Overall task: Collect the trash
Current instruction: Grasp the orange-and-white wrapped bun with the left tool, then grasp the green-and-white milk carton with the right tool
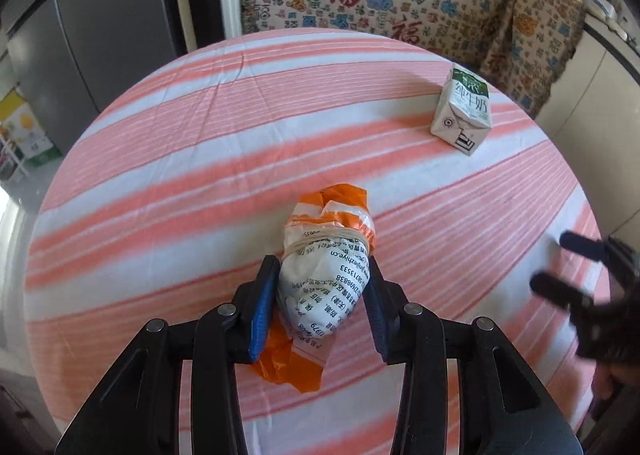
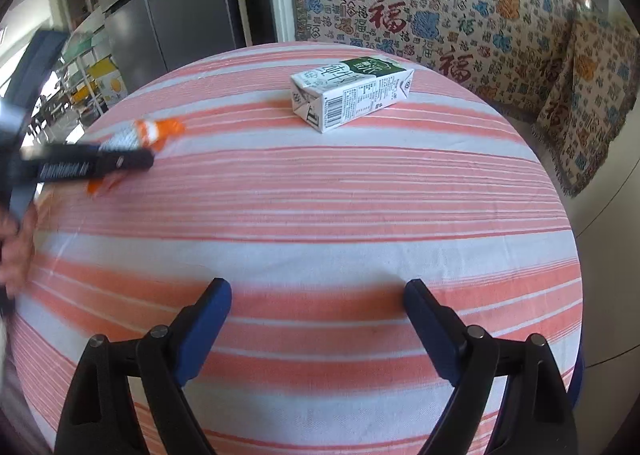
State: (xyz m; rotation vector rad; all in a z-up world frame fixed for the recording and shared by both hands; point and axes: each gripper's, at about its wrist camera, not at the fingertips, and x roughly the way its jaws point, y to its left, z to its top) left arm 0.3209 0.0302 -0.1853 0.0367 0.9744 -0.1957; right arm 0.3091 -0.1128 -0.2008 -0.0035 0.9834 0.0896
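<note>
A crumpled white-and-orange printed wrapper bundle (image 1: pixel 324 283), tied with a rubber band, lies on the striped tablecloth (image 1: pixel 200 159). My left gripper (image 1: pixel 322 267) is closed around its lower half, blue pads against both sides. The bundle also shows blurred at the left of the right wrist view (image 2: pixel 138 133), partly hidden behind the left gripper's finger. A white-and-green milk carton (image 1: pixel 462 111) lies on its side at the far right of the table, and shows far ahead in the right wrist view (image 2: pixel 352 93). My right gripper (image 2: pixel 318 293) is wide open and empty above the cloth.
A patterned throw covers a sofa (image 2: pixel 460 15) behind the table. A grey fridge (image 1: pixel 100 27) stands at the back left. The round table's edge drops off on the right (image 2: pixel 568 239). The right gripper shows blurred at the right edge of the left wrist view (image 1: pixel 568 263).
</note>
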